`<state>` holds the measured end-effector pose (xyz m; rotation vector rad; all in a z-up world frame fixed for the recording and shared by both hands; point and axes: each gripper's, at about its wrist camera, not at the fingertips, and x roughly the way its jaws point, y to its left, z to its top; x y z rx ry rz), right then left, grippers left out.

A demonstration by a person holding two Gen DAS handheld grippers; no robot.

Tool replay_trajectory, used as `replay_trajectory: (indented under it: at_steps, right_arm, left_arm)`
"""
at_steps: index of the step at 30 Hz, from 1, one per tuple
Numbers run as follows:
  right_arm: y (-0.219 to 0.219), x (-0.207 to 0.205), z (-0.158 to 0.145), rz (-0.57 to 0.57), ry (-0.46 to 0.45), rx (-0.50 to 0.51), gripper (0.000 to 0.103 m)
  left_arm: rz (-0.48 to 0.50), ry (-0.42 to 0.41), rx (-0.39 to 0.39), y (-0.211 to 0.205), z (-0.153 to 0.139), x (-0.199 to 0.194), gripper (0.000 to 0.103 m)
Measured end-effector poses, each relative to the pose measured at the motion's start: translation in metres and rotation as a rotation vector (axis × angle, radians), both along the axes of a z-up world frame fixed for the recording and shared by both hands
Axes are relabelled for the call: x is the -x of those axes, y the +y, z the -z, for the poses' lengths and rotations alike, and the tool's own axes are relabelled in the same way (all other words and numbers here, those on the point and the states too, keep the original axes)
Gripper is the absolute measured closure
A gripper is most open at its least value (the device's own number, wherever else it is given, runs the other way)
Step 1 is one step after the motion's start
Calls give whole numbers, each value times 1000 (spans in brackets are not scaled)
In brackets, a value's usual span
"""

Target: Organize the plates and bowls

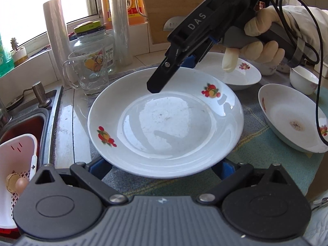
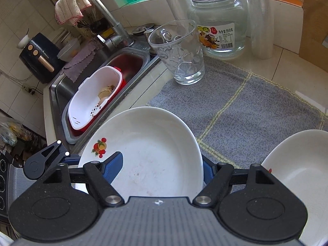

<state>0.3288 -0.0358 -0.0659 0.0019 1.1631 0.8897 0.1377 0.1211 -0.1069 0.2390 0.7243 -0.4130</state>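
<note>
A white plate (image 1: 164,123) with fruit decals hangs tilted above the grey checked cloth (image 2: 246,106), beside the sink. My right gripper (image 1: 162,80) reaches down from the upper right and is shut on the plate's far rim, one black finger on top and a blue pad beneath. In the right wrist view the plate (image 2: 147,147) fills the gap of the right gripper (image 2: 160,164). My left gripper (image 1: 163,164) stands wide at the near rim. Its tips are hidden under the plate, so I cannot tell whether they press. The left gripper (image 2: 61,160) meets the plate's left edge.
A second decal plate (image 1: 235,71), a blue-sided bowl (image 1: 291,119) and a small bowl (image 1: 303,80) sit at the right. A glass mug (image 2: 180,55), a jar (image 2: 219,20) and plastic rolls stand behind. The sink (image 2: 127,61) holds a white colander (image 2: 94,96). A gloved hand (image 1: 262,39) holds the right gripper.
</note>
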Motion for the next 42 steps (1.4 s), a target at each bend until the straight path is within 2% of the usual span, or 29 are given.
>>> replay_trajectory:
  at_steps: [11,20,24,31,42]
  right_arm:
    - [3,-13,12,37,-4,36,21]
    - [1,-18,24,58,16,41,21]
    - [2,-17,27,66,39,23,11]
    - [4,-10,21,57,2,39,5]
    - [-4,18,-11,63,-152,62,1]
  left_arm:
    - [37,17,3,5,7,-21,2]
    - [26,33,5,9,10,-27,2]
    - [34,31,3,7,11,-26,2]
    - [28,29,10,8,8,-22,2]
    - [-11,15,36,6,-6,0,2]
